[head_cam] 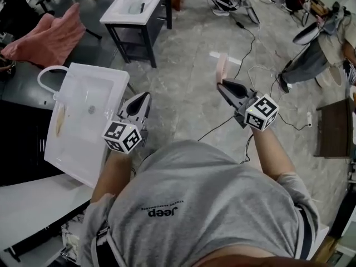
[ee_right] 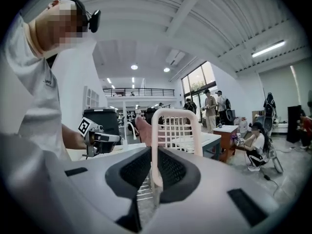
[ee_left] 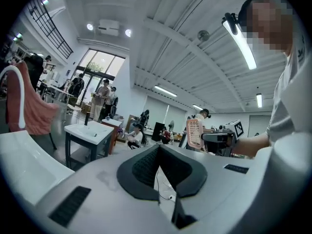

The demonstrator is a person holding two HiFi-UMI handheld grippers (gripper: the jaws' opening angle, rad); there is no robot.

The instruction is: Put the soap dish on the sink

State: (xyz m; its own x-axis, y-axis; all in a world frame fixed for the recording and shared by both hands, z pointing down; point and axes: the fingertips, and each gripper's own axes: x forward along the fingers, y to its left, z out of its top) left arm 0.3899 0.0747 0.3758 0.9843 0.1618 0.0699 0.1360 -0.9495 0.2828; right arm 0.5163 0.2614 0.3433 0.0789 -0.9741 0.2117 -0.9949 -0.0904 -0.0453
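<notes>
Right tongs [head_cam: 221, 83]: pinching the pink soap dish [head_cam: 222, 68] by its lower edge; dish held on edge, lattice bottom facing sideways.
Left tongs [head_cam: 147, 97]: pressed together, nothing between them.
Soap dish place: in the air over the floor, at 3 o'clock of the white sink [head_cam: 114, 79], well apart from it.
Sink: on the surface at 9 o'clock of the left tongs, just beside them; curved white faucet [head_cam: 44, 74] at its 11 o'clock corner.
Second sink [head_cam: 146, 7]: at 12 o'clock, on a dark stand.
</notes>
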